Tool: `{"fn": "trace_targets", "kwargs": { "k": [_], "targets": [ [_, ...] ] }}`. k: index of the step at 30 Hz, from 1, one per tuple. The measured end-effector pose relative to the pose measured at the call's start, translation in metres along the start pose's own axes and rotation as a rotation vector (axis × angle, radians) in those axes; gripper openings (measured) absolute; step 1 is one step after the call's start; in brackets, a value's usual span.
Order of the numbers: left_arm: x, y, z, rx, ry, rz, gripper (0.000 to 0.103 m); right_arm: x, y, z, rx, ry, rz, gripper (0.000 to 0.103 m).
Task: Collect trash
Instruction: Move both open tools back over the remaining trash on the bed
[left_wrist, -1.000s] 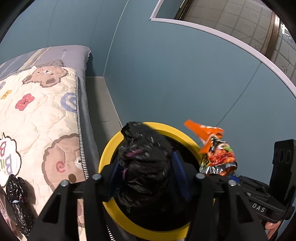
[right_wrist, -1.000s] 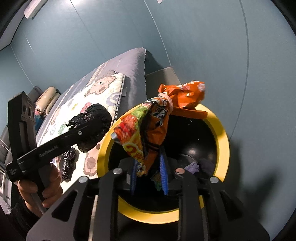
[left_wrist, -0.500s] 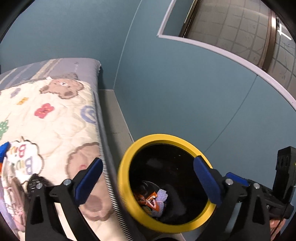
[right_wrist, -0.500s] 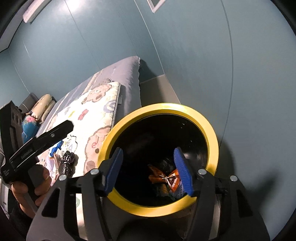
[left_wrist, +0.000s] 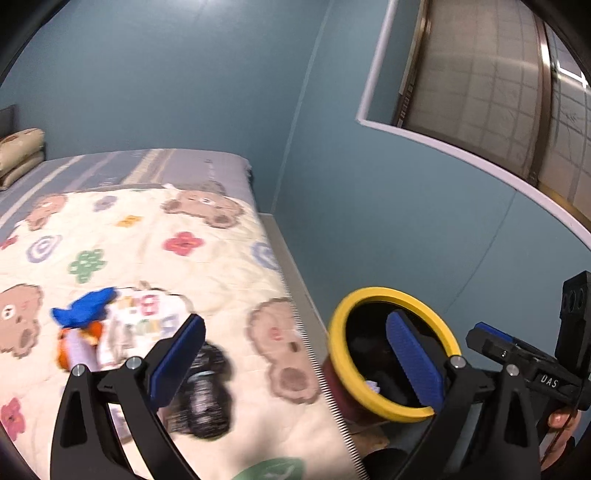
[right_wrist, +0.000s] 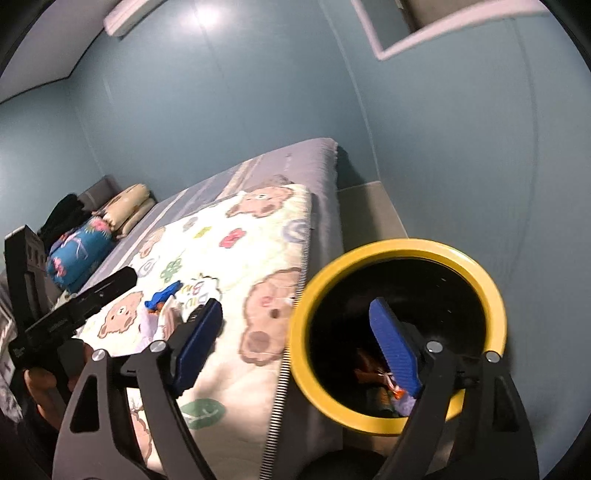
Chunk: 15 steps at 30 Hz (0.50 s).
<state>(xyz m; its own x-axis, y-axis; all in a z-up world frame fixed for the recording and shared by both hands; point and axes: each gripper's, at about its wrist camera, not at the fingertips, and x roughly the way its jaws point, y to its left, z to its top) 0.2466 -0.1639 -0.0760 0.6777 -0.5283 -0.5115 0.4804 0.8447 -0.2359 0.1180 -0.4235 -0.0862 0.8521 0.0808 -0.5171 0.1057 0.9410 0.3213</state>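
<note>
Trash remains on the bed (left_wrist: 229, 166), which we see covered by a cream blanket (left_wrist: 147, 236) printed with bears and flowers. Beside the bed, on the floor near the blue wall (left_wrist: 369, 206), stands the yellow-rimmed bin (right_wrist: 495, 295); inside it we see an orange wrapper (right_wrist: 373, 373) among other dark pieces. On the blanket lie a black crumpled bag (left_wrist: 207, 398), blurred, and a little heap with a blue scrap (left_wrist: 83, 306) on top. We hold the left gripper (left_wrist: 295, 354) with its jaws spread wide and nothing between them. The jaws of the right gripper (right_wrist: 295, 343) have just been opening and are also empty, one blue pad over the bin.
</note>
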Motion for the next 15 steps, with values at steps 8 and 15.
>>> {"fn": "trace_targets", "kwargs": {
  "k": [8,15],
  "targets": [
    [-0.06,0.058,-0.015,-0.049,-0.043,0.119,0.095,0.011,0.056,0.003,-0.071,-0.012,0.067,0.091],
    [-0.089,0.1,-0.042,-0.102,-0.029,0.192,0.095,0.038,0.091,-0.004,-0.115,0.054,0.111,0.092]
  ]
}}
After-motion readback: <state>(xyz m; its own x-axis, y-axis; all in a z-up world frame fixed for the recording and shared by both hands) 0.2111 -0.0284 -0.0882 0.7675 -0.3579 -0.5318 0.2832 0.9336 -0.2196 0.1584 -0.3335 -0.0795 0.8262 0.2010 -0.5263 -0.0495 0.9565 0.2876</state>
